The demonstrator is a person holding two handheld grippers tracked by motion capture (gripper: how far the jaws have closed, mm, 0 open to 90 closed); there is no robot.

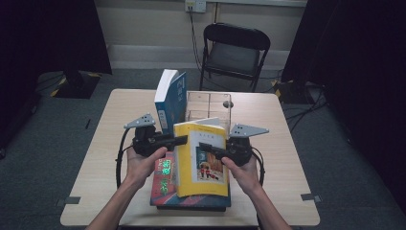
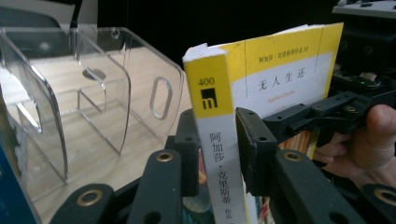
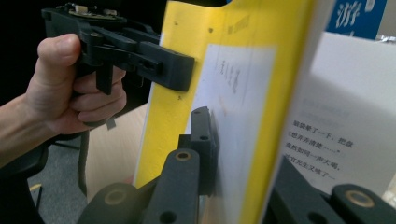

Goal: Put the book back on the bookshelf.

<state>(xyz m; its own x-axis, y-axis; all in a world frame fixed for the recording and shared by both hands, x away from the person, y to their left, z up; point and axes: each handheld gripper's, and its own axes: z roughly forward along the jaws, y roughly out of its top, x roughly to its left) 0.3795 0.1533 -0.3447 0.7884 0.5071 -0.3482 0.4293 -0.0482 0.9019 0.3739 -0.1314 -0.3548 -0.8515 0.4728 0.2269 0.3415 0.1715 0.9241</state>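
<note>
The yellow book [image 1: 203, 158] is held up over the near middle of the table [image 1: 103, 158], tilted, with both grippers clamped on it. The left gripper [image 2: 217, 149] pinches the spine between its 2 jaws, and the right gripper [image 3: 243, 154] grips the front cover along the opposite edge, 1 jaw on the outer face and the other behind the cover, largely cut off by the bottom of the right gripper view.

The yellow book's lower part covers much of the stack of books [image 1: 165, 184] lying flat beneath it, so only the stack's red and green cover and dark bottom edge show. In the left gripper view the spine's lower end runs out of frame and the right hand [image 2: 369, 144] is cut by the picture's edge.

Behind the yellow book stands a clear acrylic rack [image 1: 208, 106] with upright dividers; a blue book [image 1: 171, 100] leans upright at its left side, just beside the left gripper. The table's left and right thirds lie open.

The left gripper view shows the rack's empty slots [image 2: 100, 116] and the spine lettering; the right gripper view shows an inner page of print [image 3: 327, 140] and the left hand [image 3: 70, 88].
</note>
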